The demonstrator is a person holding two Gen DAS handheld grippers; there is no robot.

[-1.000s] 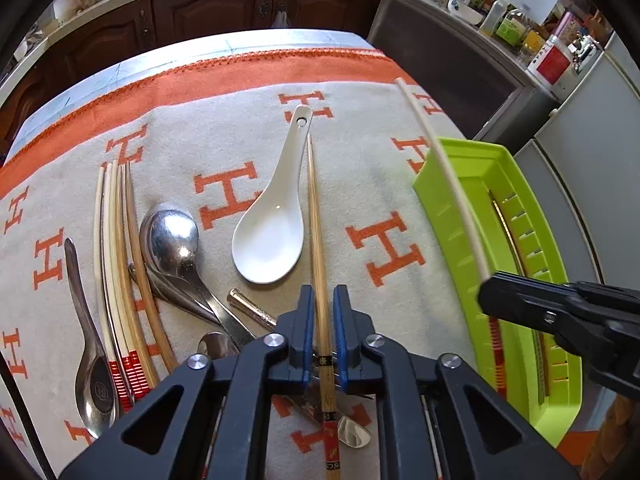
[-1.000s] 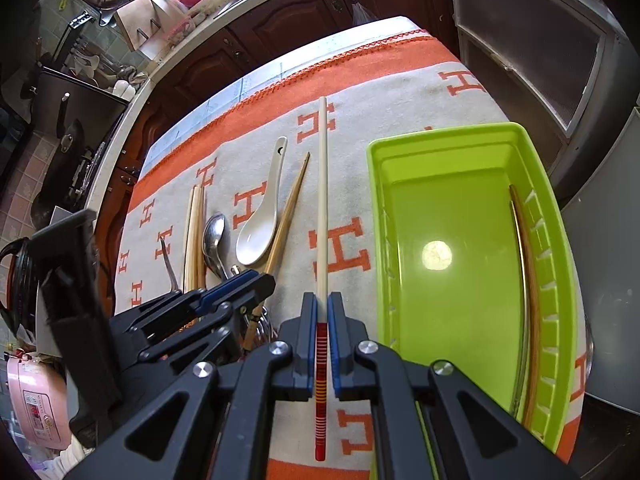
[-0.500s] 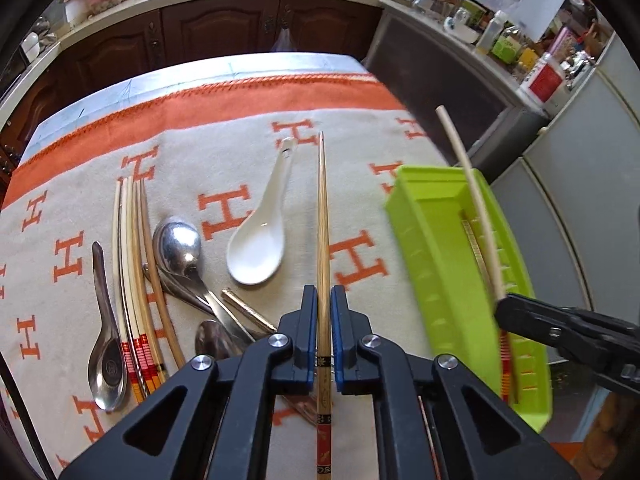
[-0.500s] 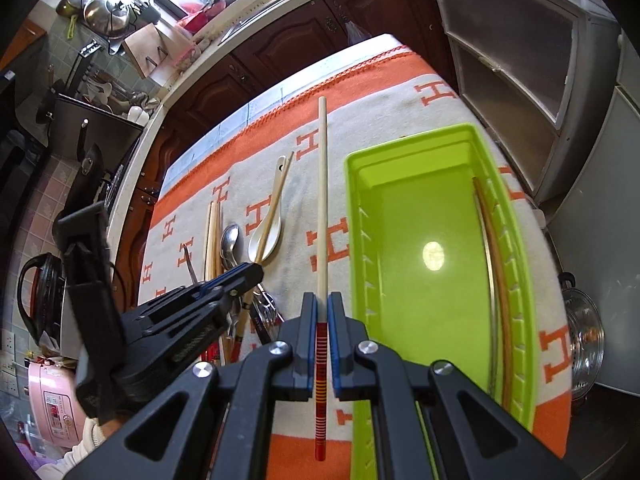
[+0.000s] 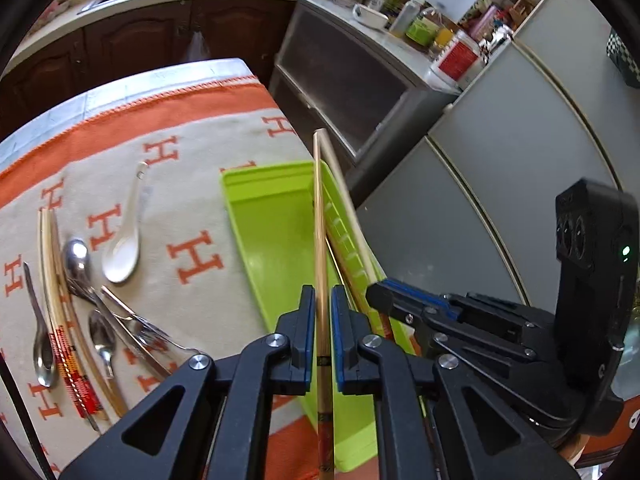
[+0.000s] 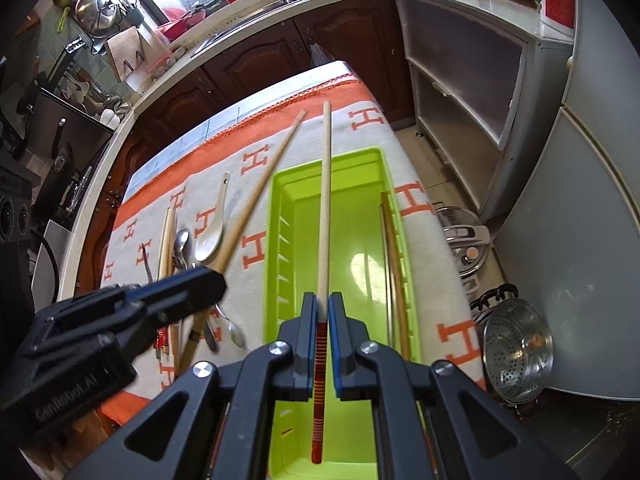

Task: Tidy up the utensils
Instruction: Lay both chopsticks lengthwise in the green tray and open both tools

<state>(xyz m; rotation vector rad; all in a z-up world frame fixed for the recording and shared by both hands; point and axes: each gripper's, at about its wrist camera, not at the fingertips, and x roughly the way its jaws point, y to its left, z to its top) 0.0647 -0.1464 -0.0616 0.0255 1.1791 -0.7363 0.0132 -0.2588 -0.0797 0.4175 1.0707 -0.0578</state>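
My left gripper (image 5: 320, 292) hangs over the green tray (image 5: 264, 216) with a brown bamboo chopstick (image 5: 318, 220) between its jaws. The jaws are opening and a narrow gap shows beside the stick. My right gripper (image 6: 322, 300) is shut on a pale chopstick (image 6: 325, 200) with a red-striped end, held lengthwise above the tray's (image 6: 280, 208) middle. In the right wrist view the left gripper (image 6: 212, 276) sits left of the tray, its chopstick (image 6: 264, 184) slanting over the cloth. Two chopsticks (image 6: 390, 248) lie along the tray's right wall.
On the orange-and-beige cloth (image 5: 192, 184) left of the tray lie a white ceramic spoon (image 5: 120, 256), several metal spoons (image 5: 76, 256) and a bundle of chopsticks (image 5: 52, 264). Right of the table stand a grey fridge (image 6: 580, 240) and pots (image 6: 516, 344) on the floor.
Both grippers have risen and shifted right, from over the cloth to over the green tray, carrying their chopsticks. The left jaws have parted slightly around their stick.
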